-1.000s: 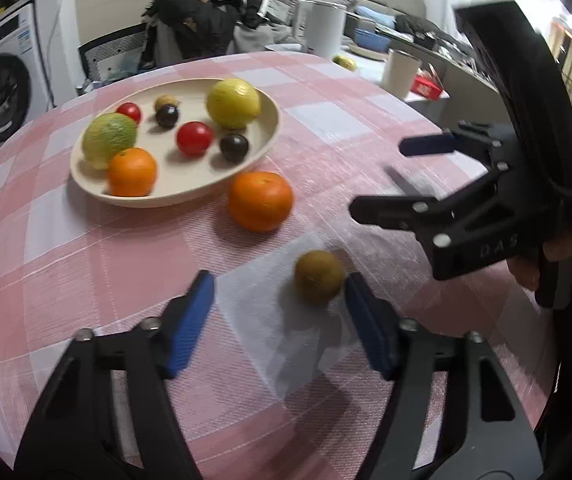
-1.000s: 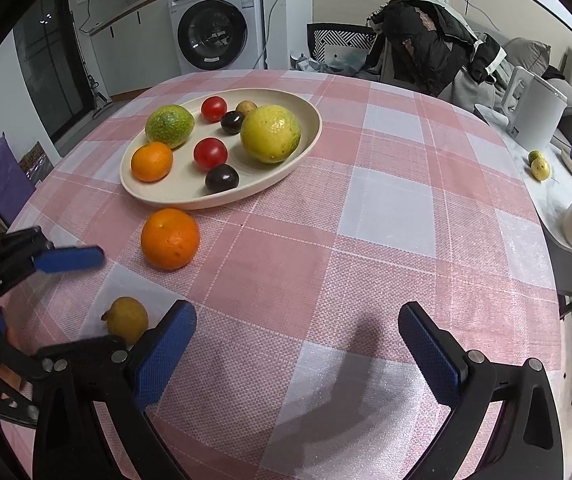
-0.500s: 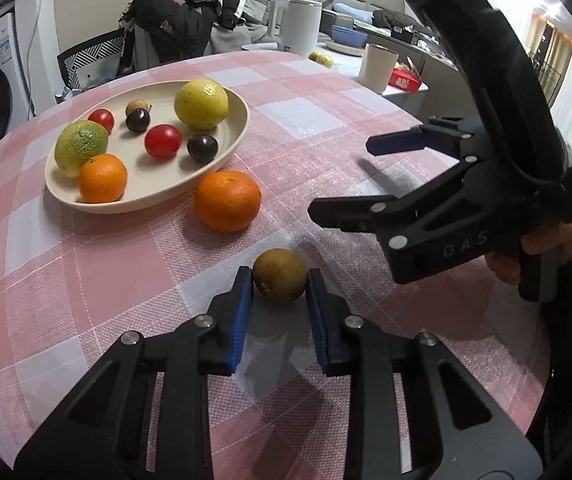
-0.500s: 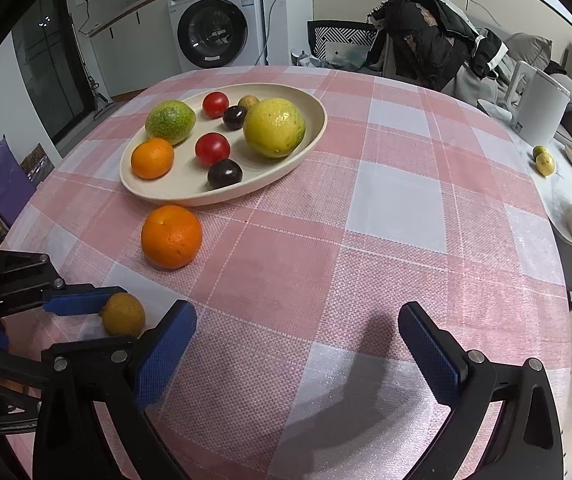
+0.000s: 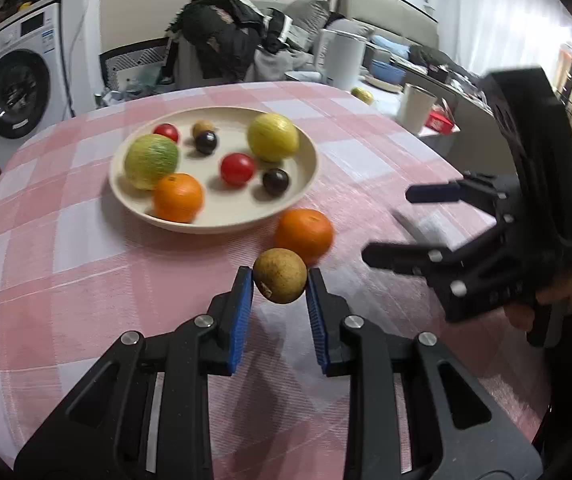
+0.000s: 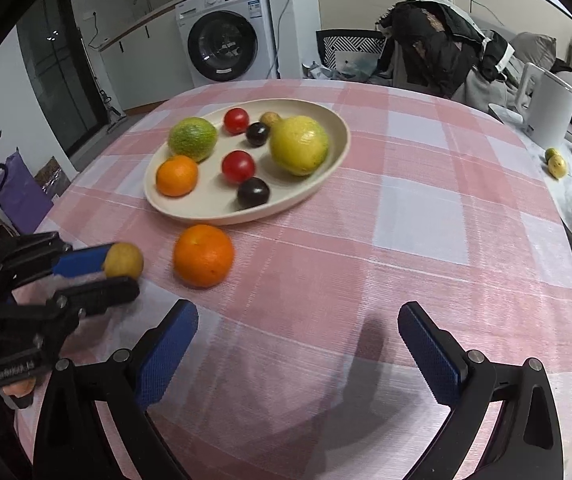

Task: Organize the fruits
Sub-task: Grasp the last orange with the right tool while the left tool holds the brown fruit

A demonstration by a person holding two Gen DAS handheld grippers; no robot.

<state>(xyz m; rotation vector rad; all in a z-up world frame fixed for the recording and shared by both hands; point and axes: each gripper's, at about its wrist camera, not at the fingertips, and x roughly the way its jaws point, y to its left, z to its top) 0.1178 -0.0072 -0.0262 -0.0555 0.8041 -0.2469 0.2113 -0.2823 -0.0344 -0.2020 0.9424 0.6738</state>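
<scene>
My left gripper (image 5: 279, 285) is shut on a small brown-yellow fruit (image 5: 280, 275) and holds it above the pink checked tablecloth; it also shows in the right wrist view (image 6: 123, 260). A loose orange (image 5: 304, 230) lies just beyond it, next to the cream plate (image 5: 125, 196). The plate holds a green citrus, a yellow citrus (image 5: 272, 137), an orange, two red fruits, two dark ones and a small brown one. My right gripper (image 6: 298, 346) is open and empty over the near tablecloth, and it shows at the right of the left wrist view (image 5: 398, 224).
The round table ends at the right, where a side counter holds a white kettle (image 6: 548, 106), a cup (image 5: 416, 108) and small fruits. A chair piled with dark clothes (image 5: 221, 48) stands behind the table. A washing machine (image 6: 225, 36) is at the back.
My left gripper has lifted the small brown-yellow fruit off the cloth and carried it toward the loose orange and plate. The right gripper has stayed open in about the same place.
</scene>
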